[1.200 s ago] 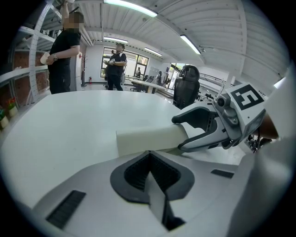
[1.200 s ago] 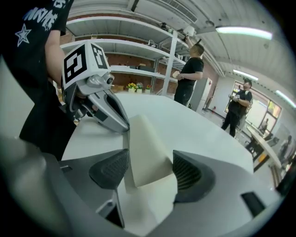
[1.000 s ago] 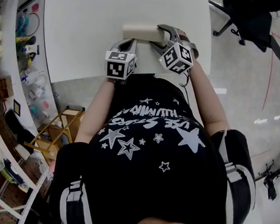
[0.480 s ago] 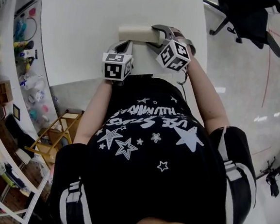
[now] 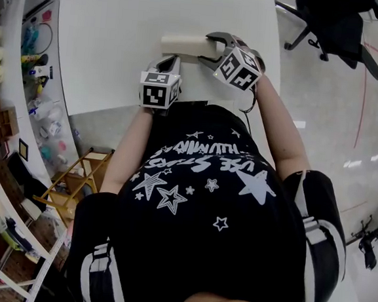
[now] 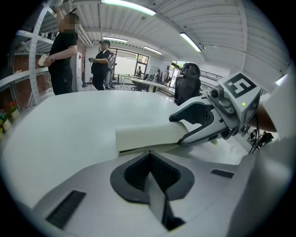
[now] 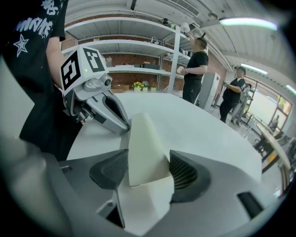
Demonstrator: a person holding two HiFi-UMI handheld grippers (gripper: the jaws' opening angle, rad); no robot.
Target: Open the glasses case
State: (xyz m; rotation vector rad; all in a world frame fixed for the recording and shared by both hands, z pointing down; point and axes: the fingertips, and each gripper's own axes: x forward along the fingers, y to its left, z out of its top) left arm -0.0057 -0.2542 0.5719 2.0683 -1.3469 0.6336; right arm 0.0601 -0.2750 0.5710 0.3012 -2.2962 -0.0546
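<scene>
1. Case [image 5: 187, 45], cream and oblong, is lying on the white table [image 5: 121, 29] near its front edge. Its lid is sitting down, with only a thin seam showing along the long side [image 6: 148, 134].
2. Right claw [image 5: 210, 48] is gripping the case's right end, one jaw pressing on each side of it. In the right gripper view the case [image 7: 144, 148] is filling the gap between the ribbed pads [image 7: 185, 173].
3. Left claw [image 5: 170, 61] is pointing at the case's near long side. Its jaws are pressing together with nothing between them [image 6: 150, 173], and its tip is sitting just beside the case. Whether it is touching the case cannot be told.
4. Each claw is showing in the other's view: the right one [image 6: 180, 130] closing round the case's end, the left one [image 7: 125, 127] reaching in from the side.
5. Holder of both claws, in a black shirt [image 5: 198, 194] with white stars, is leaning over the table edge.
6. Two people [image 7: 196, 69] are standing beyond the table beside shelves [image 7: 138, 46], and a black chair [image 5: 332, 21] is standing on the floor to the right.
</scene>
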